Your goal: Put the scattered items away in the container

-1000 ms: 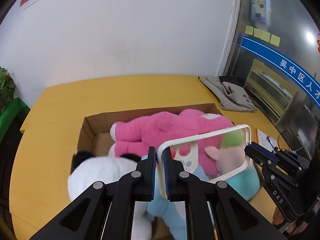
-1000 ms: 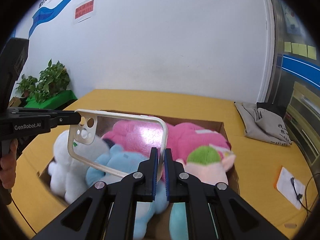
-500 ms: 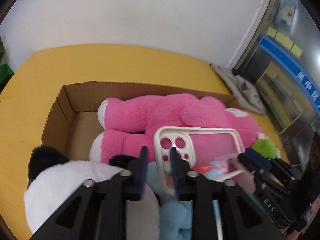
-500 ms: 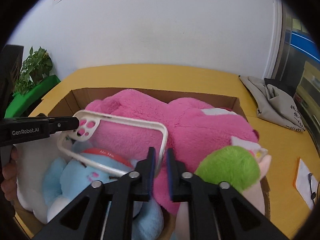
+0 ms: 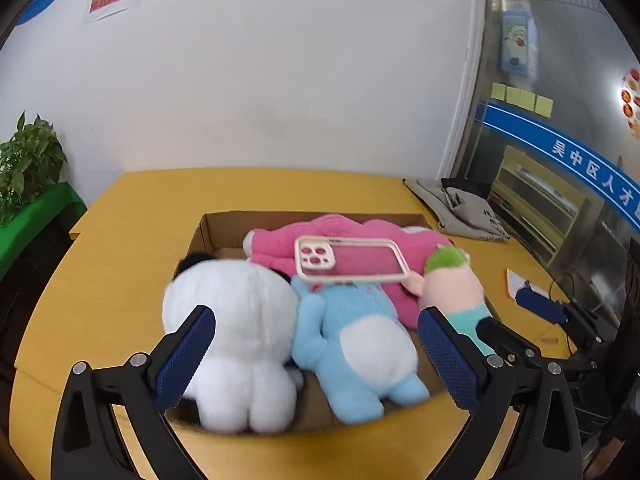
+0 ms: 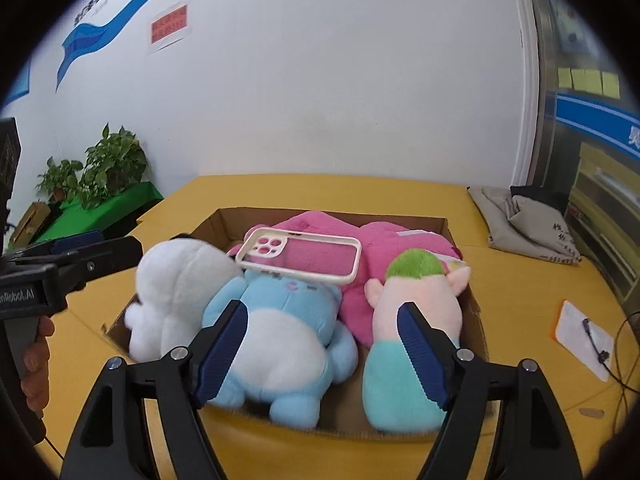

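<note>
In the left wrist view the box (image 5: 208, 232) sits mid-frame on the yellow counter (image 5: 120, 248), and the phone case (image 5: 352, 261) lies flat on top of the toys inside it, just above the frame's centre. The case rests across the pink plush (image 5: 280, 240) and the head of the blue plush (image 5: 356, 336), with its camera cut-out toward the left. A white plush (image 5: 236, 336) fills the box's left side and a green-haired doll (image 5: 452, 280) the right, its hair touching the case's right end.

The left tongs (image 5: 316, 354) fill the lower part of that frame, their jaws opening wide with nothing pressed between the blue pads; the case lies well above and apart from them. The right tongs (image 5: 540, 306) show at the right edge, beside the doll.

In the right wrist view the same case (image 6: 298, 256) lies in the upper middle of the box (image 6: 448, 232), bridging pink plush (image 6: 384, 248) and blue plush (image 6: 280, 320). The right tongs (image 6: 322, 350) are at the bottom of the frame, jaws opening, gripping nothing. The left tongs (image 6: 76, 244) reach in from the left edge, held by a hand (image 6: 36, 356).

A grey cloth (image 6: 524, 224) lies on the counter (image 6: 320, 188) at the right, and a plant (image 6: 104, 168) stands at the left.
</note>
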Available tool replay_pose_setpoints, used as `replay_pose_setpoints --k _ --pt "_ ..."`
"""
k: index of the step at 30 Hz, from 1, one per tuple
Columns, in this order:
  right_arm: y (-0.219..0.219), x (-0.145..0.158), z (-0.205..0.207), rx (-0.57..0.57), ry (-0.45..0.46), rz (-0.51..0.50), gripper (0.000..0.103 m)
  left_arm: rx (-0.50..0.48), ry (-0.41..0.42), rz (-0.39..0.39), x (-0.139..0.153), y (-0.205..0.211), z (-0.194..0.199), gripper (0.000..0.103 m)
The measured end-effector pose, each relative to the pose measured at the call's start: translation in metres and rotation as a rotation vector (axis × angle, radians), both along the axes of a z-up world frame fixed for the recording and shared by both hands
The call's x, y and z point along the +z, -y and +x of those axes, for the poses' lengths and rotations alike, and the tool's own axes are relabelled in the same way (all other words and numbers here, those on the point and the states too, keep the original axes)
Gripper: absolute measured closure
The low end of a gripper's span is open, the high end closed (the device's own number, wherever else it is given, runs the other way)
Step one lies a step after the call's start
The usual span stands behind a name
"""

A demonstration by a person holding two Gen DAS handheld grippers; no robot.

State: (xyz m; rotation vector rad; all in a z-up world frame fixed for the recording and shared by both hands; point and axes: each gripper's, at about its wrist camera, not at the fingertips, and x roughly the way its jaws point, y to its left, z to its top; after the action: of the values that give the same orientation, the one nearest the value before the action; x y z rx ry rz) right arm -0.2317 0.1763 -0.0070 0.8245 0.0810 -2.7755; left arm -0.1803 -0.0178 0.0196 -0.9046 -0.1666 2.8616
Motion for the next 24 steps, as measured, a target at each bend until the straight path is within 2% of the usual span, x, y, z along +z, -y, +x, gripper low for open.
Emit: replay_pose_setpoints --k 6,11,16,20,24 --pt "0.003 -0.002 0.051 -0.022 -0.043 0.088 0.026 -0.011 -0.051 -0.061 0.000 -0.027 0.052 0.000" --pt "-0.005 -0.007 0.072 -0.039 -0.031 0.069 0.026 -0.018 -0.033 0.007 -0.009 -0.026 0.075 0.000" --pt "-0.013 -0.013 0.090 -0.056 -0.024 0.038 0.026 0.055 -0.020 -0.050 -0.024 -0.029 0.091 0.000" --pt "-0.018 -0.022 0.097 -0.070 -0.005 0.019 0.026 0.047 0.012 -0.023 -0.040 -0.029 0.098 0.000" --pt "-0.021 -0.027 0.104 -0.083 0.004 0.018 0.026 0.046 0.023 -0.063 -0.052 -0.034 0.104 0.000"
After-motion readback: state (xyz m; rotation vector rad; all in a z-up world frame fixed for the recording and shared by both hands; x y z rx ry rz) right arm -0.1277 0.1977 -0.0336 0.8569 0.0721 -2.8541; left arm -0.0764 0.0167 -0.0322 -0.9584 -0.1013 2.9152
